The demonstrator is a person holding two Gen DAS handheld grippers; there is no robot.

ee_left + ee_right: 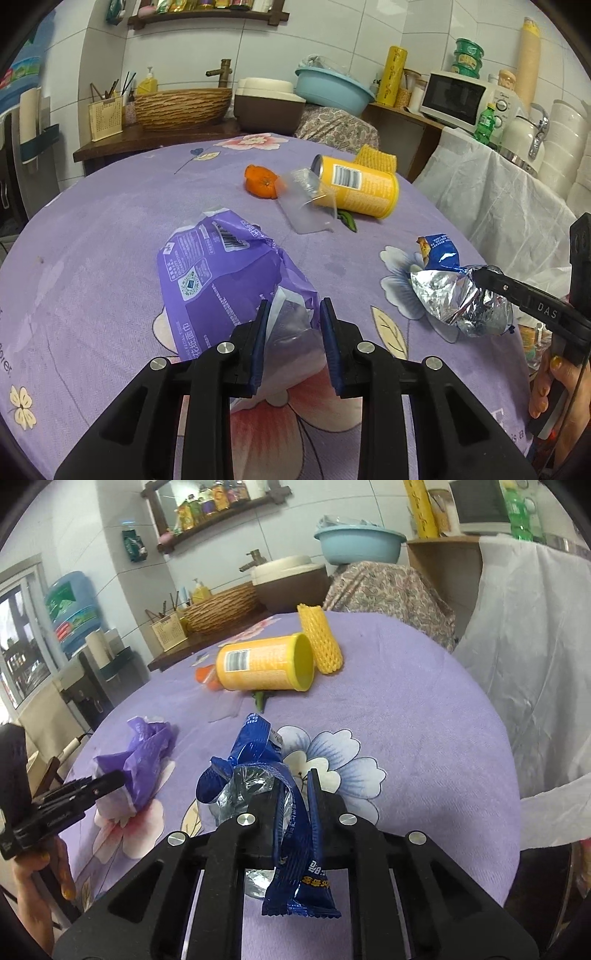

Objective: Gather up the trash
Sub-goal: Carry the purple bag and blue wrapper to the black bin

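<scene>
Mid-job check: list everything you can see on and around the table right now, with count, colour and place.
tissue pack wrapper: one, purple, near side of table, in left gripper
snack wrapper: one, blue outside and silver inside, in right gripper
canister: one, yellow, lying on its side, far middle of table
plastic cup: one, clear, tipped over against the canister
orange peel: one, orange, beside the cup
foam fruit net: one, yellow, behind the canister
tablecloth: one, purple with flowers, covers the table
basin: one, light blue, behind the table
microwave: one, white, back right
left gripper: shut on tissue pack wrapper
right gripper: shut on snack wrapper
</scene>
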